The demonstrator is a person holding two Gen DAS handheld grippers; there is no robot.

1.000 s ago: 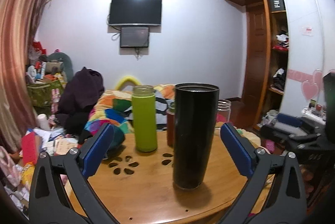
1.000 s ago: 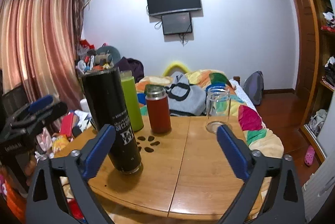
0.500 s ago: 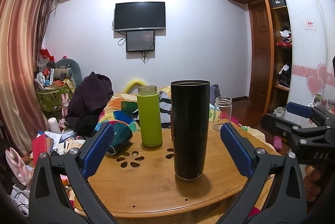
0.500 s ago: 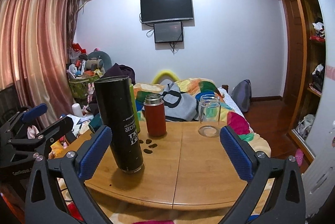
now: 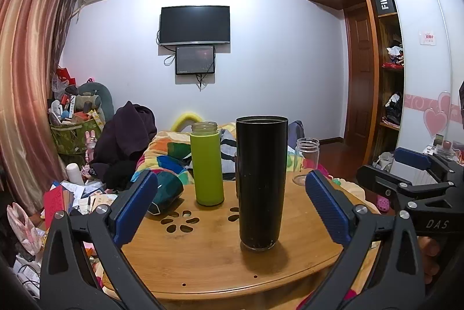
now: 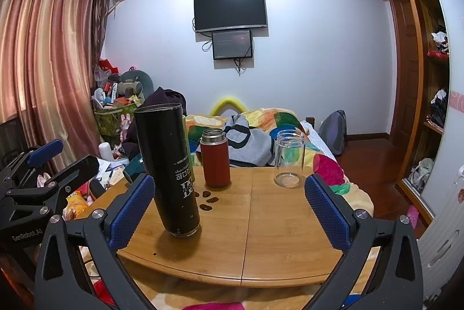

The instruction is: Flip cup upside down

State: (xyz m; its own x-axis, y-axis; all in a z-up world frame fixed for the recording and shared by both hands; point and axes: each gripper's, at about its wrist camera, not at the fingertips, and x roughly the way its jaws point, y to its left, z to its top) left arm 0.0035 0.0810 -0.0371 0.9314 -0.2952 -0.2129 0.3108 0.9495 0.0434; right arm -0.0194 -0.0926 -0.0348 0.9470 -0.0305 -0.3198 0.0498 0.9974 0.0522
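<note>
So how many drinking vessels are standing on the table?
4: black tumbler nearest, green bottle behind it, red flask mid-table, clear glass jar far right. Nothing else shows, though the tumbler could hide something small.

Black cup (image 5: 261, 182) with white lettering, lime-green bottle (image 5: 208, 165), red flask (image 6: 216, 162), patchwork-coloured bedspread (image 6: 269, 121).

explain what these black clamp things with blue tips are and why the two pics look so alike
They are hand-held grippers, one in each of a person's hands, each carrying a fisheye camera that looks forward between its two blue-padded fingers. One picture comes from the left gripper, the other from the right gripper. Both are open and hold nothing. On the round wooden table stand a tall black metal cup, a green bottle, a red flask and a clear glass jar. The black cup's printed lettering reads upside down.
</note>
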